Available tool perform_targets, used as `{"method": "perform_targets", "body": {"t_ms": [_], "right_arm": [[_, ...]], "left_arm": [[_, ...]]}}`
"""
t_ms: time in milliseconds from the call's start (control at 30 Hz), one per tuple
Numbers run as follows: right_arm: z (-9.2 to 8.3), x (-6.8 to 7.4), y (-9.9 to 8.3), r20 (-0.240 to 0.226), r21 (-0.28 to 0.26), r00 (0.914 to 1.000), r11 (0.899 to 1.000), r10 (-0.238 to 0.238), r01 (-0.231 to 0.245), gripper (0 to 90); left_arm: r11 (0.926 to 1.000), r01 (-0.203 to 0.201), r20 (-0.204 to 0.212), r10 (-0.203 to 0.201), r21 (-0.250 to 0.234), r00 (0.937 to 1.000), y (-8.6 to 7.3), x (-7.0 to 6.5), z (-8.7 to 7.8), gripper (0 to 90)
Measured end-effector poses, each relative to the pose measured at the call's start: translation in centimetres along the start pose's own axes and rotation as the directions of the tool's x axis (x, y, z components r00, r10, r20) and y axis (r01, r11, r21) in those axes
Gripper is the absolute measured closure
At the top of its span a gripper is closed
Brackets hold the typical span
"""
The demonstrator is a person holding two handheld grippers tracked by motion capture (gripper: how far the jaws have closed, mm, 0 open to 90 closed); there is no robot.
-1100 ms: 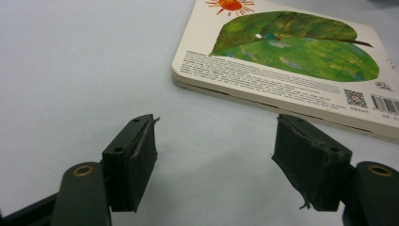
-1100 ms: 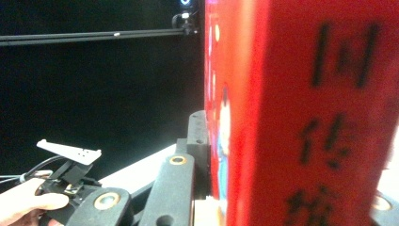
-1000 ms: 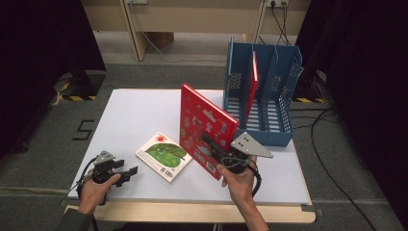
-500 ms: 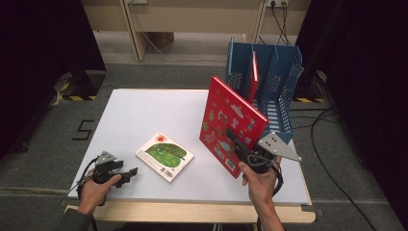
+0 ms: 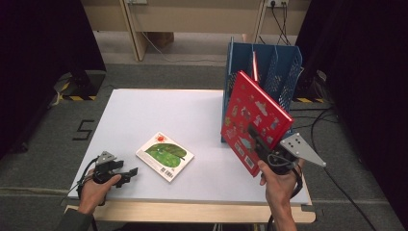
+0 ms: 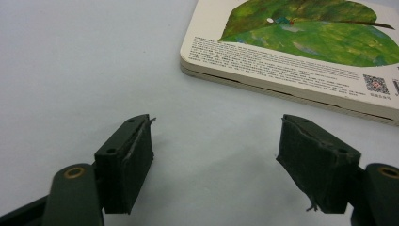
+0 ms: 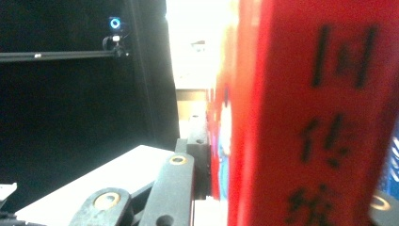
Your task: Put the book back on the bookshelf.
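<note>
Red book (image 5: 254, 119) now nearer blue rack (image 5: 284, 67), edge tilted

Red picture book (image 5: 255, 120) raised off the table, tilted, far right, just before blue file rack (image 5: 284, 67).

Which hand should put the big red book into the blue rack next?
The right. The right gripper is already clamped on the red book, lifted and tilted just in front of the blue file rack. The left gripper rests open at the table's near edge, beside the green leaf book.
</note>
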State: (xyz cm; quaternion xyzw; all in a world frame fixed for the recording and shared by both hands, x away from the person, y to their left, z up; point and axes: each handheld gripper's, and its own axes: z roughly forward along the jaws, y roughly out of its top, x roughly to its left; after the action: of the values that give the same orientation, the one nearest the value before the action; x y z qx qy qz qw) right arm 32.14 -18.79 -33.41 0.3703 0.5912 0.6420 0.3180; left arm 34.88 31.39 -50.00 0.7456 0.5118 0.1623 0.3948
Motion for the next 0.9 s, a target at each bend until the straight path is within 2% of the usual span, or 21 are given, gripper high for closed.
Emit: {"method": "perform_targets", "body": {"t_ms": [100,367,567,900], "right_arm": [[-0.4,-0.4,0.3,0.013,-0.007,0.9996,1.0,0.027,-0.027,79.4],[-1.1,-2.1,0.7,0.082,-0.024,0.9962,0.999,0.03,-0.028,79.4],[-1.6,-3.2,0.7,0.145,-0.023,0.9893,1.0,0.019,-0.015,79.4],[-1.5,-4.9,0.6,0.208,-0.026,0.9778,1.0,0.02,-0.015,79.4]], "left_arm": [[1.0,0.003,0.002,-0.003,-0.002,1.0,0.0,0.0,0.0,26.0],[1.0,0.003,-0.001,-0.003,-0.001,1.0,0.0,0.0,0.0,26.1],[1.0,-0.007,-0.008,0.007,0.001,0.9999,0.1,0.0,0.0,26.4],[0.9999,-0.016,-0.026,0.016,-0.001,0.9995,0.2,0.0,0.3,26.3]]}}
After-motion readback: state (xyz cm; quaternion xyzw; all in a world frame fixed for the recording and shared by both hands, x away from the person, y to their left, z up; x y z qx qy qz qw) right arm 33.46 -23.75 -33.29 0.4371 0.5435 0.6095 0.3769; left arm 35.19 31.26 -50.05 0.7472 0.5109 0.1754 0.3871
